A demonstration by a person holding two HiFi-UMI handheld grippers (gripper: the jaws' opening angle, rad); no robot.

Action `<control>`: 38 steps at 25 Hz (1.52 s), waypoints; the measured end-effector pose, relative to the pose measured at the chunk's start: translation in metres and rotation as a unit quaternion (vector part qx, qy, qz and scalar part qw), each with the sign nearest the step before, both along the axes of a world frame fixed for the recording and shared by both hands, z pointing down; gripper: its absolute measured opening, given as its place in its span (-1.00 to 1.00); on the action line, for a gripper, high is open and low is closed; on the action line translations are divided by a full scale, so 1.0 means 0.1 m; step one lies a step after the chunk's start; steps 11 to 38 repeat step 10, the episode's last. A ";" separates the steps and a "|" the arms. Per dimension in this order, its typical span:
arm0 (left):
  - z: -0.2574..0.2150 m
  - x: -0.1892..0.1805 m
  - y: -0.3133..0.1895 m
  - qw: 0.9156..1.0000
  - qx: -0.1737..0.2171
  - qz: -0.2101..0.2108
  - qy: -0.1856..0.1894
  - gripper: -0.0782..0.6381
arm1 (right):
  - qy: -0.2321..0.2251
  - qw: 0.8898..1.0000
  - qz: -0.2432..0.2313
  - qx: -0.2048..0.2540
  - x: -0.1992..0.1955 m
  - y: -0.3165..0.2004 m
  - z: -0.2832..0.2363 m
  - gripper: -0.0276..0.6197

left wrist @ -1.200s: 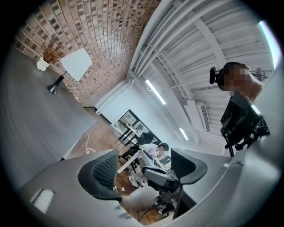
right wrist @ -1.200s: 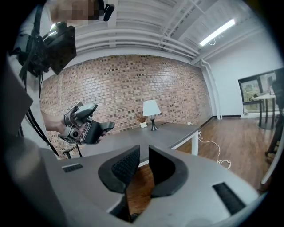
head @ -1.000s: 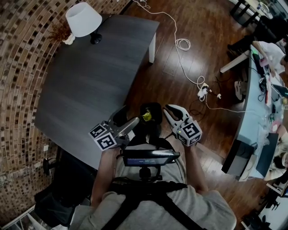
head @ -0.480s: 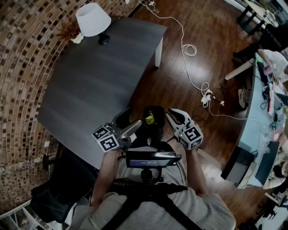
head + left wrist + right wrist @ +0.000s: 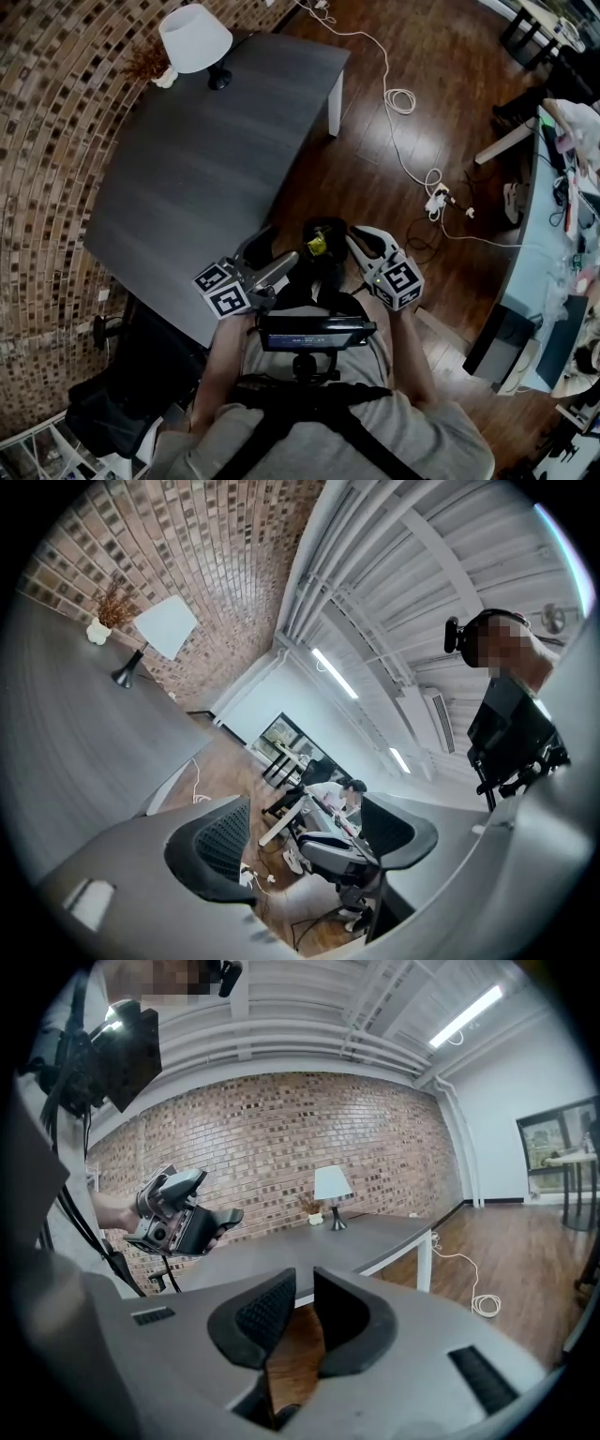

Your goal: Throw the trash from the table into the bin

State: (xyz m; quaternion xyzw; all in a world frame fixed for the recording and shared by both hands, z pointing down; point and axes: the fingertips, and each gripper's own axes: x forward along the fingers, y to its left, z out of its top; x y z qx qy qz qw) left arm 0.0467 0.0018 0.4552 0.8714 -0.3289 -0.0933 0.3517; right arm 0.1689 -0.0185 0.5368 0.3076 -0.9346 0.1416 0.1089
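Stretching across the room, a dark wood floor (image 5: 394,178) meets a curved brick wall (image 5: 47,141) on the left. A grey table (image 5: 187,178) stands between them. Along the right edge runs a long pale desk (image 5: 525,234), cut off by the frame, its clutter too small to read. A white cable (image 5: 403,98) trails over the floor from the far side to a power strip (image 5: 439,199).

At the table's far left corner stands a lamp (image 5: 195,37) with a white shade. A small vase of dried stems (image 5: 155,73) sits just beside it.

On the floor just right of the table's near corner is a black bin (image 5: 333,228), its near side hidden by the person's chest-mounted screen (image 5: 314,330). The left gripper (image 5: 309,841) is held level beside the bin on its left, jaws wide apart with nothing between them. The right gripper (image 5: 302,1312), on the bin's right, tilts slightly down. Its pads are barely parted and grip nothing; only floor and table edge show through the slit.

A yellow scrap of trash (image 5: 317,246) lies inside the bin; what it is cannot be made out.
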 end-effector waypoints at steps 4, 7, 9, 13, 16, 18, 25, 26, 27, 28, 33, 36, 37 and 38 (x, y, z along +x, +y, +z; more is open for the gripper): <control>0.04 -0.02 0.11 1.000 -0.007 -0.007 -0.006 0.22 | 0.000 1.000 -0.008 -0.004 -0.02 0.07 0.05 -0.73; 0.06 -0.08 0.19 1.000 -0.011 -0.013 -0.007 0.22 | 0.003 1.000 -0.013 -0.004 -0.04 0.12 0.07 -0.73; 0.07 -0.12 0.25 1.000 -0.014 -0.016 -0.007 0.22 | 0.006 1.000 -0.016 -0.005 -0.06 0.17 0.09 -0.73; 0.07 -0.14 0.28 1.000 -0.015 -0.018 -0.006 0.22 | 0.008 1.000 -0.017 -0.006 -0.07 0.19 0.10 -0.73; 0.07 -0.14 0.28 1.000 -0.015 -0.018 -0.006 0.22 | 0.008 1.000 -0.017 -0.006 -0.07 0.19 0.10 -0.73; 0.07 -0.14 0.28 1.000 -0.015 -0.018 -0.006 0.22 | 0.008 1.000 -0.017 -0.006 -0.07 0.19 0.10 -0.73; 0.07 -0.14 0.28 1.000 -0.015 -0.018 -0.006 0.22 | 0.008 1.000 -0.017 -0.006 -0.07 0.19 0.10 -0.73; 0.07 -0.14 0.28 1.000 -0.015 -0.018 -0.006 0.22 | 0.008 1.000 -0.017 -0.006 -0.07 0.19 0.10 -0.73; 0.07 -0.14 0.28 1.000 -0.015 -0.018 -0.006 0.22 | 0.008 1.000 -0.017 -0.006 -0.07 0.19 0.10 -0.73; 0.07 -0.14 0.28 1.000 -0.015 -0.018 -0.006 0.22 | 0.008 1.000 -0.017 -0.006 -0.07 0.19 0.10 -0.73; 0.07 -0.14 0.28 1.000 -0.015 -0.018 -0.006 0.22 | 0.008 1.000 -0.017 -0.006 -0.07 0.19 0.10 -0.73; 0.07 -0.14 0.28 1.000 -0.015 -0.018 -0.006 0.22 | 0.008 1.000 -0.017 -0.006 -0.07 0.19 0.10 -0.73; 0.07 -0.14 0.28 1.000 -0.015 -0.018 -0.006 0.22 | 0.008 1.000 -0.017 -0.006 -0.07 0.19 0.10 -0.73; 0.07 -0.14 0.28 1.000 -0.015 -0.018 -0.006 0.22 | 0.008 1.000 -0.017 -0.006 -0.07 0.19 0.10 -0.73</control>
